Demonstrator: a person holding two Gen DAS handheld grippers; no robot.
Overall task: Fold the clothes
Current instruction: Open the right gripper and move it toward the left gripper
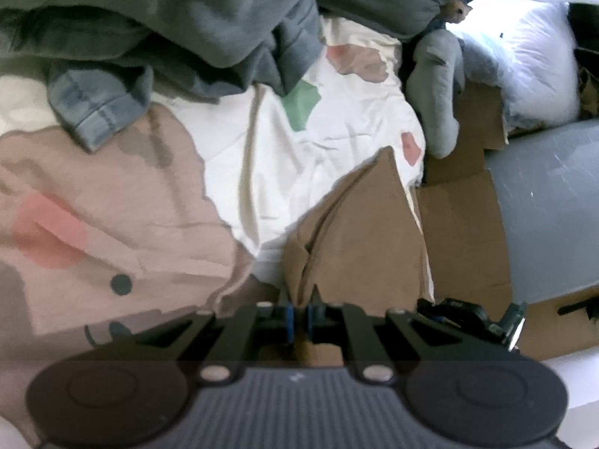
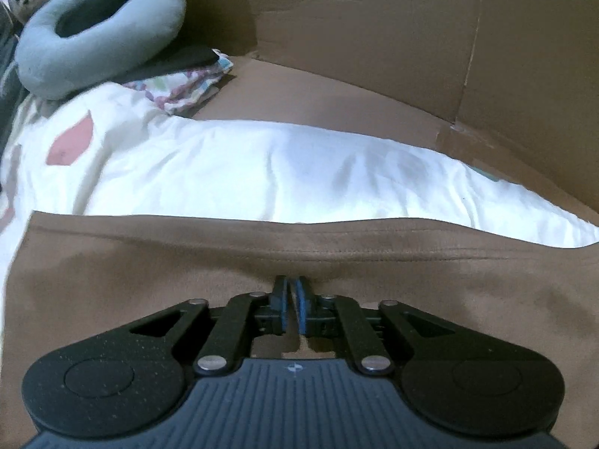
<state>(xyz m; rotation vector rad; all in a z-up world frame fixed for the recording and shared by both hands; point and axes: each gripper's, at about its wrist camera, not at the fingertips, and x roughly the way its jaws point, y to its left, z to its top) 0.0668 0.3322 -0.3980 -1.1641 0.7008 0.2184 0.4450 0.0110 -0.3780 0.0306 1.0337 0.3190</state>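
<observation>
Low in the frame, the left gripper point(image 1: 298, 305) is pinched tight on a fold of the brown garment point(image 1: 359, 232), which lies on the patterned sheet point(image 1: 337, 131). The right gripper point(image 2: 291, 287) is likewise clamped on the brown garment point(image 2: 149, 262) near its stitched hem. A cardboard box point(image 2: 374, 37) fills the upper right, its contents unclear.

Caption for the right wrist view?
Right gripper shut on brown garment lying across white printed bedding.

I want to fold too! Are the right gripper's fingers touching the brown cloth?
Touching. In the right wrist view, the right gripper has its fingers closed together on a pinched-up bit of the brown cloth, with no gap showing.
</observation>
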